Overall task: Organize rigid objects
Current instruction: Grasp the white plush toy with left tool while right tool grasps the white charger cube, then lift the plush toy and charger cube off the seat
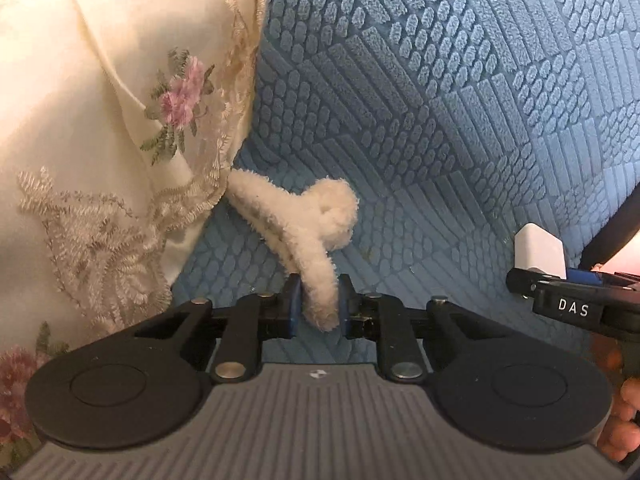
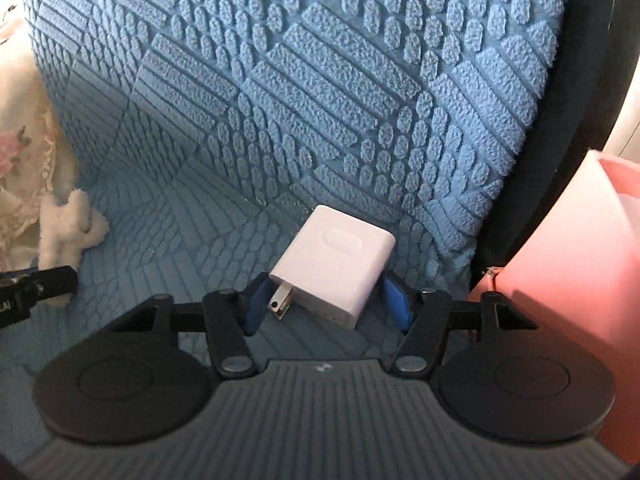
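- The left tool (image 1: 319, 304) is clenched on one handle arm of a fuzzy white hair claw clip (image 1: 296, 224), the blue pads pressing its plush from both sides.
- The clip's toothed end reaches away toward a cream embroidered cloth (image 1: 120, 128) and looks to touch its lace edge.
- The right tool (image 2: 326, 300) grips a white wall charger (image 2: 340, 256) across its body, with the metal prongs (image 2: 280, 300) pointing down beside the left pad.
- Both things sit low over a blue textured sofa cover (image 2: 320, 100).
- A pink container (image 2: 568, 248) stands just right of the right tool.
- My guess is the clip is light and springy; its fleece may slide, so hold near the hinge.
- The charger looks stiff, smooth and denser; flat sides suit the pads, and keep off the prongs.
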Available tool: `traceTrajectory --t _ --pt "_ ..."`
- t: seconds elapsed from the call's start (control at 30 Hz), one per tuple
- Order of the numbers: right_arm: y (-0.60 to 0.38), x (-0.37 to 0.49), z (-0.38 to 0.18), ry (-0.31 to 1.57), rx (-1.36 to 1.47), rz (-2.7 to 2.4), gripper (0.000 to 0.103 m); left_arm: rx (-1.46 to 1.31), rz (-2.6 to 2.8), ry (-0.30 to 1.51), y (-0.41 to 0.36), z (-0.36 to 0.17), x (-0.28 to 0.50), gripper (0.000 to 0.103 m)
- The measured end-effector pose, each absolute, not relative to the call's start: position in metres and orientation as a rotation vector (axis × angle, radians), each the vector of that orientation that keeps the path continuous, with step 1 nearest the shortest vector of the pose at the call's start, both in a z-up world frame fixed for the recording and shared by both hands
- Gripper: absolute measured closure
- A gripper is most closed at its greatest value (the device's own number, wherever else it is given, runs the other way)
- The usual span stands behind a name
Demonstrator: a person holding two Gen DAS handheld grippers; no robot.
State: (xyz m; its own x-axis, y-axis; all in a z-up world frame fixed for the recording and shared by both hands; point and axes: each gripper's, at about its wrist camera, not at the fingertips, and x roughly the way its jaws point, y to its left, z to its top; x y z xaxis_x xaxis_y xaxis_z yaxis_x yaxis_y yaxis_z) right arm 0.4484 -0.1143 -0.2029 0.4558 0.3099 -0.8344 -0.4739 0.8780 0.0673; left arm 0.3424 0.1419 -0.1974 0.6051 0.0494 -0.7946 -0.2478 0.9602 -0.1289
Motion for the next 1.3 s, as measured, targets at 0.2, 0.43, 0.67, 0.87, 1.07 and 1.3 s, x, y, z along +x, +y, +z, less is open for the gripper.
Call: traceTrajectory --t 0.2,0.43,0.67,0.87,1.07,1.3 --pt "-0.114 0.430 -0.193 0.994 -0.192 0.500 0.043 -0.272 0.174 0.901 0.145 -0.191 0.331 0.083" --pt "-0.119 0.388 -0.177 1.003 -0.168 0.526 0.044 -0.304 0.151 0.908 0.142 -0.186 0.311 0.085" --pt "-0.113 0.356 -0.166 1.016 -0.184 0.565 0.044 -0.288 0.117 0.906 0.126 -0.178 0.283 0.088" --pt "-0.126 0.329 -0.158 1.017 -0.203 0.595 0.044 -0.297 0.077 0.911 0.111 -0.171 0.253 0.088" --pt "-0.131 0.308 -0.153 1.016 -0.216 0.611 0.045 -0.337 0.055 0.901 0.102 -0.159 0.222 0.088" --pt "-0.151 0.283 -0.140 0.983 -0.256 0.601 0.045 -0.343 0.036 0.898 0.089 -0.150 0.196 0.088"
